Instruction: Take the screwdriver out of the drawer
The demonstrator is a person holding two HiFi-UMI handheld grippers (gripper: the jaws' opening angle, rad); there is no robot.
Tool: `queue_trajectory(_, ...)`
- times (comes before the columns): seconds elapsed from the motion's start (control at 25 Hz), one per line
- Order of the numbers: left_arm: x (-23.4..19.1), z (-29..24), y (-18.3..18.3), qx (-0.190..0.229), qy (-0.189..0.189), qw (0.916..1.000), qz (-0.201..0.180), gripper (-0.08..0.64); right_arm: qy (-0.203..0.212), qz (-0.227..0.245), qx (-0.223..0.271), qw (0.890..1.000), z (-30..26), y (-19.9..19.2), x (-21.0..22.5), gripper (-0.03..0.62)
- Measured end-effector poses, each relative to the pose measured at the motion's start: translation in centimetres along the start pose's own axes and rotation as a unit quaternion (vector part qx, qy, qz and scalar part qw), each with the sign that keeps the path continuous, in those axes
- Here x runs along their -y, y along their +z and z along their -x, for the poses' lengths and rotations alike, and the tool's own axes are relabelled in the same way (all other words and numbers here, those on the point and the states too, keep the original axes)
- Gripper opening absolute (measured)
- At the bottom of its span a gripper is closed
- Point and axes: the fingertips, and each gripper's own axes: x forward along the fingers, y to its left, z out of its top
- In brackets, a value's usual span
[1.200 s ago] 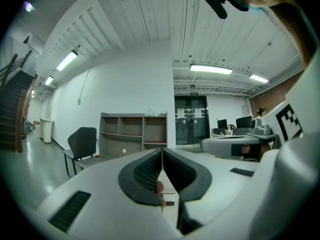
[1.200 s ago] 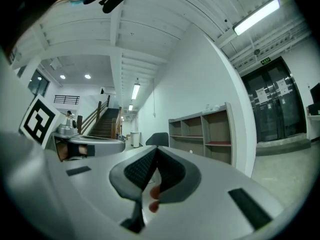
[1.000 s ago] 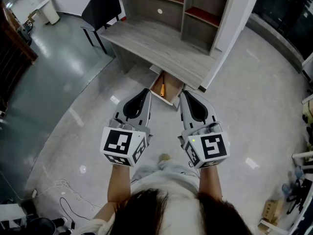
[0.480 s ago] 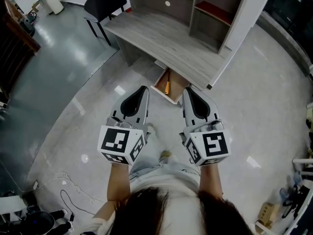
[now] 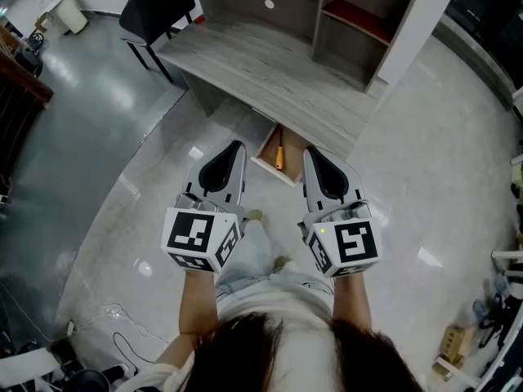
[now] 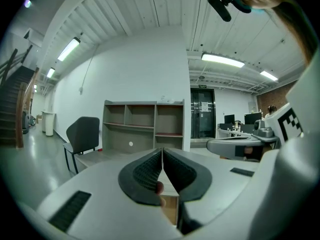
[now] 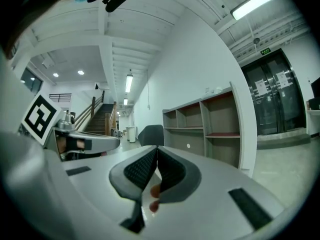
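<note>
In the head view a shallow wooden drawer (image 5: 265, 158) stands pulled out from under the grey desk (image 5: 253, 72), and a screwdriver (image 5: 278, 152) with an orange handle lies inside it. My left gripper (image 5: 239, 144) hangs in the air just left of the drawer, jaws closed tip to tip on nothing. My right gripper (image 5: 309, 151) is level with it just right of the drawer, also closed and empty. In the left gripper view the left gripper (image 6: 162, 149) points toward the shelf unit; the right gripper (image 7: 157, 149) does the same in its own view.
A shelf unit (image 5: 327, 15) with red-lined compartments stands at the back of the desk. A black chair (image 5: 155, 11) is at the desk's left end. Cables (image 5: 114, 333) lie on the floor at lower left; clutter (image 5: 490, 317) lines the right edge.
The view has shifted a little, so the drawer and desk sit slightly lower and left in the frame. Both grippers remain closed, side by side, and hold nothing.
</note>
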Motion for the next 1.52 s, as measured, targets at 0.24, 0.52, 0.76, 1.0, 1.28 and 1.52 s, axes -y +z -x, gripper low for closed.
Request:
queue_trajectory(0.24,-2.9,-3.4,-0.7,-0.012,-0.012,0.9998,0.007,0.018,-0.011,0.000,-0.022,1.000,-4.2,-1.9,0.8,0.028)
queue_trajectory(0.52,-5.0,-6.3,-1.7,-0.029,-0.029,0.9990,0.019,0.018,-0.020,0.003,-0.051,0.999,-7.6,-3.9,1.0,0.028)
queue_trajectory(0.76,-6.4,-9.0,-3.1,-0.048,-0.054,0.9972,0.020,0.018,-0.031,-0.005,-0.076,0.997,-9.9,-5.9,1.4,0.028)
queue_trajectory(1.0,-7.8,-11.3,-5.1,-0.068,-0.079,0.9942,0.024,0.018,-0.053,-0.005,-0.108,0.993,-11.7,-8.7,2.2,0.029)
queue_trajectory(1.28,-9.2,-13.9,-7.7,-0.094,-0.122,0.9877,0.022,0.018,-0.080,-0.005,-0.149,0.986,-13.9,-12.0,2.8,0.029)
queue_trajectory(1.52,-10.1,-16.1,-9.9,-0.110,-0.157,0.9810,0.028,0.018,-0.101,0.000,-0.178,0.979,-15.6,-14.5,3.1,0.029)
